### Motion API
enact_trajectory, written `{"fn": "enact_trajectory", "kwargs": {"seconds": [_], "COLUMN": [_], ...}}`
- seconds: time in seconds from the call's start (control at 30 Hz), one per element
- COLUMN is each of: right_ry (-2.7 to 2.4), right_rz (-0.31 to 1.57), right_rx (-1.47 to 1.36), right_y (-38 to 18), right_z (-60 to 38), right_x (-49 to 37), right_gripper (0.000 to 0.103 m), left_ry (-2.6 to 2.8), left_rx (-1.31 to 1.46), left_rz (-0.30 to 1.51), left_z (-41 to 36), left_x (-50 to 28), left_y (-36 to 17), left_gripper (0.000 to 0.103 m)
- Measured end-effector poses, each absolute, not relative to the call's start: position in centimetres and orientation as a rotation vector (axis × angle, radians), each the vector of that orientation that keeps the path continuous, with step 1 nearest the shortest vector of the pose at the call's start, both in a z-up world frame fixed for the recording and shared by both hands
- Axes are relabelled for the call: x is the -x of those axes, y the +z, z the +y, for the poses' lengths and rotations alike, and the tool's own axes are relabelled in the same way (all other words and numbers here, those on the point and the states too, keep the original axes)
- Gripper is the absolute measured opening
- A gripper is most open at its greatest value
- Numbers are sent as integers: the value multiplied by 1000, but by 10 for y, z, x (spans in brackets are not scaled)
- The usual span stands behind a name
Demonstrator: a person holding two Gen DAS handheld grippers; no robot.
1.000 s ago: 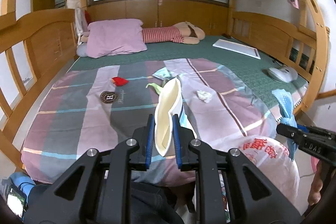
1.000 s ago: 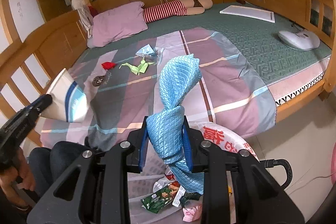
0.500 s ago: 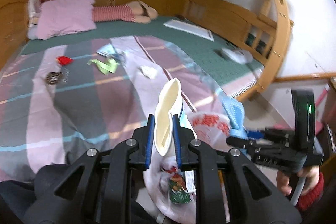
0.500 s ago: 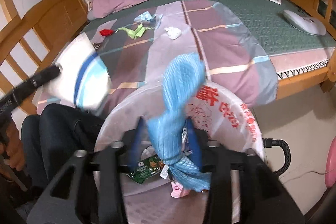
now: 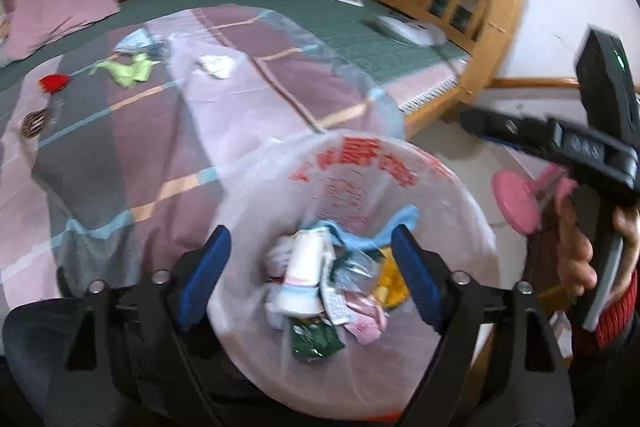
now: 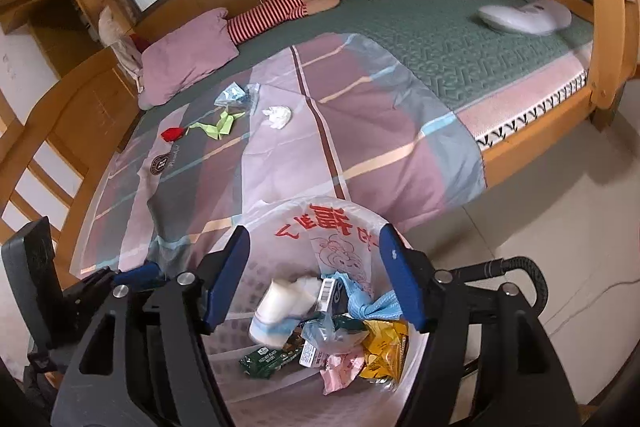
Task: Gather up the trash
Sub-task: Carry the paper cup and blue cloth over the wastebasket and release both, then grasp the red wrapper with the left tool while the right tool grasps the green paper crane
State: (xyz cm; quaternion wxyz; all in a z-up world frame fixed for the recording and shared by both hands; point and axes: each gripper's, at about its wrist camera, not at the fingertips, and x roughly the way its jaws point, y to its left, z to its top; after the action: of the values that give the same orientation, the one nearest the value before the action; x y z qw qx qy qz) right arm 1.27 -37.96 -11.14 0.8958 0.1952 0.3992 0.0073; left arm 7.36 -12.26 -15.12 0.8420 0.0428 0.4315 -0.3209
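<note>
- We hold our left gripper [image 5: 308, 273] over the round bin lined with a white plastic bag printed in red [image 5: 460, 195]; its blue-padded jaws are opening, nothing between them.
- Our right gripper [image 6: 316, 277] is above the same bin, jaws also opening and empty.
- In the bin lie a white paper cup with a blue band [image 6: 276, 311], a knotted light-blue cloth [image 6: 370, 301] and crumpled wrappers.
- On the striped bedspread [image 6: 280, 163] remain a white tissue wad [image 6: 277, 115], folded green paper [image 6: 219, 123] and a red scrap [image 6: 173, 133].

Bag-lined bin [image 6: 352, 227] holds paper cup [image 6: 276, 307], blue cloth [image 6: 372, 307], wrappers; more scraps on quilt [image 6: 276, 115].
</note>
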Motion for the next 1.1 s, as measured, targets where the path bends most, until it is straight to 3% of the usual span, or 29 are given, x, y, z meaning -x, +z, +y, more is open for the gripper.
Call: {"fn": "enact_trajectory", "kwargs": {"seconds": [0.5,0.77,1.1], "right_ry": [69,154,33], "right_rz": [924,912,1063], "right_rx": [-319,-273,-356], "right_y": [-132,-130,-202], "right_z": [-333,-256,-184], "right_x": [-106,-253,-432], "right_gripper": [66,66,66], "left_ry": [-177,-1,11], "left_rx": [35,85,144], "left_rz": [825,780,749], "left_z": [13,92,129], "left_x": [-191,-282,-429], "left_y": [-138,-123,-154], "left_gripper": [85,87,92]}}
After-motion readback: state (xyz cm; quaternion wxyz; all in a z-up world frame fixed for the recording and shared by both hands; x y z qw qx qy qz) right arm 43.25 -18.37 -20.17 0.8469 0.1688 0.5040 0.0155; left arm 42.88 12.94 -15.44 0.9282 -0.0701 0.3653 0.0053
